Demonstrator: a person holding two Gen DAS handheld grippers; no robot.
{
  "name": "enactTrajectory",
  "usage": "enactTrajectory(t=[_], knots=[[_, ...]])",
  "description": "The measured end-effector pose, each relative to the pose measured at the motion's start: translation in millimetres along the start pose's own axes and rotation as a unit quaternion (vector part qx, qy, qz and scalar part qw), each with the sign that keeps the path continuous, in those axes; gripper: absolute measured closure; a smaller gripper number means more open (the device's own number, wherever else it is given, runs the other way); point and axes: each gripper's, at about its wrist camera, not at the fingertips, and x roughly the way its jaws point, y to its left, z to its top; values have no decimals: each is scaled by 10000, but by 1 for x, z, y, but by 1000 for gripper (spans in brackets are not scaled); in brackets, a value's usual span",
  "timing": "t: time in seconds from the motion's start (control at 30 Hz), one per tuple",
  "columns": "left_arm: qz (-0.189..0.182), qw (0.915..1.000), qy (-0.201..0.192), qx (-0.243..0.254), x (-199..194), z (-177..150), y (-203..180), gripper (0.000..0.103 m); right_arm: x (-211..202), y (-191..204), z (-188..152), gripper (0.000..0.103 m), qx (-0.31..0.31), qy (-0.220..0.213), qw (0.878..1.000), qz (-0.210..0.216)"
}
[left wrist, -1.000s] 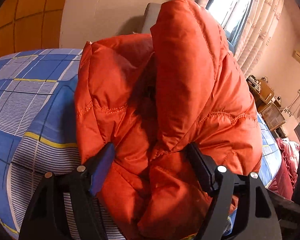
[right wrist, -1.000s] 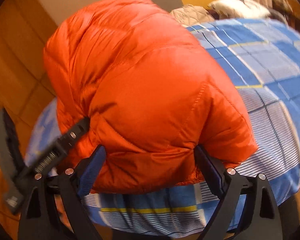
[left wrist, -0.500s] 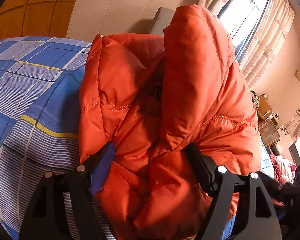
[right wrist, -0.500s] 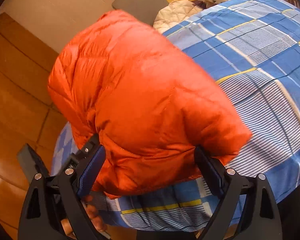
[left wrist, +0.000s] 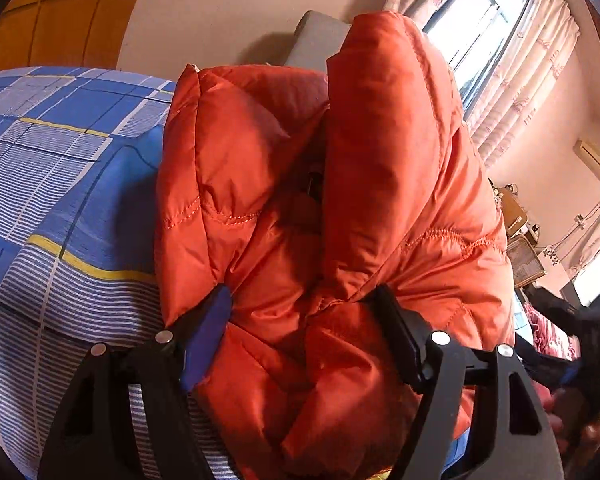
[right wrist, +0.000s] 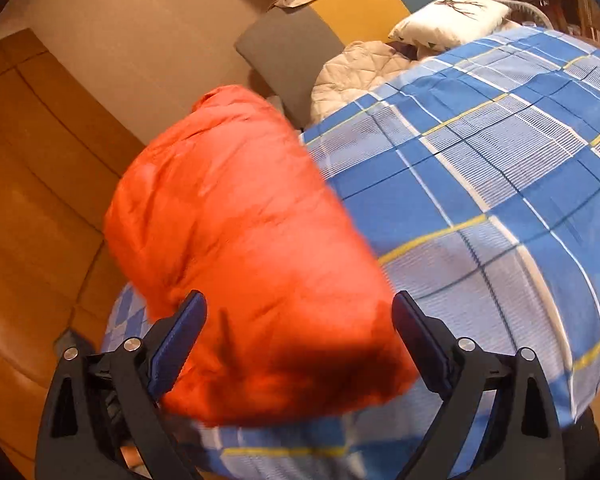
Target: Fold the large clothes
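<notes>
An orange puffer jacket (left wrist: 340, 208) lies bunched in a thick bundle on the blue checked bed cover (left wrist: 60, 168). My left gripper (left wrist: 304, 312) has its jaws wide apart with the jacket's padded folds pressed between them. In the right wrist view the jacket (right wrist: 240, 248) sits at the bed's near left corner. My right gripper (right wrist: 300, 320) is open, its fingers either side of the bundle's near end, above the cover (right wrist: 480, 184).
A wooden floor (right wrist: 32, 200) lies left of the bed. A grey cushion (right wrist: 292, 52), a beige quilt (right wrist: 360, 72) and a white pillow (right wrist: 452, 16) are at the bed's far end. A curtained window (left wrist: 500, 40) and shelves (left wrist: 520, 240) stand on the right.
The right gripper has pulled back and up from the jacket, so more of the bed shows. The left gripper's view has tilted slightly; the jacket still sits between its jaws.
</notes>
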Motion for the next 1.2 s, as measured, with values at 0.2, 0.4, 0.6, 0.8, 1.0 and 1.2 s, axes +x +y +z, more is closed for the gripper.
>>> enactTrajectory(t=[0.2, 0.4, 0.6, 0.8, 1.0, 1.2], knots=[[-163, 9998, 98, -44, 6, 7, 13, 33, 42, -12, 15, 3, -234, 585, 9954, 725], [-527, 9980, 153, -302, 9, 9, 36, 38, 69, -15, 25, 3, -413, 1071, 9835, 1400], [-848, 9944, 164, -607, 17, 8, 44, 41, 57, -6, 37, 52, -732, 991, 9789, 1631], [-1294, 9900, 168, -532, 26, 15, 22, 58, 19, 9, 50, 63, -1220, 594, 9755, 1732], [-1507, 9880, 327, -18, 52, 33, -40, 63, -32, -19, 71, 64, -1193, 48, 9784, 1686], [-1302, 9876, 699, 527, 94, 34, -93, 64, -56, -79, 72, 64, -738, -111, 9887, 1301]])
